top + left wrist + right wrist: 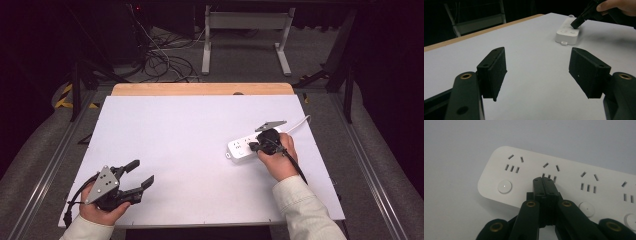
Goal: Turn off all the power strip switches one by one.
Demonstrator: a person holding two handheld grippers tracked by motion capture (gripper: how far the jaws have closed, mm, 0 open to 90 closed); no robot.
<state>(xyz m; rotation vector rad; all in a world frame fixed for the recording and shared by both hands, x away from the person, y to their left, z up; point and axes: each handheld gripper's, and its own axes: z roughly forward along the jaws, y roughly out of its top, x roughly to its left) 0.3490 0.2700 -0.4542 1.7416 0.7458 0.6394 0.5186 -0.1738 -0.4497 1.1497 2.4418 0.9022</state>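
Observation:
A white power strip lies on the right half of the white table, its white cord running off toward the far right edge. My right gripper is shut with nothing between its jaws, and its tip rests on or just above the strip's top face. In the right gripper view the closed tips sit by the second socket group of the power strip, to the right of a round white button. My left gripper is open and empty near the front left corner; the left gripper view shows its pads spread wide, with the power strip far off.
The white table top has a wooden strip along its far edge. Beyond it stand a white metal frame and loose cables on the floor. Metal rails run along both sides of the table.

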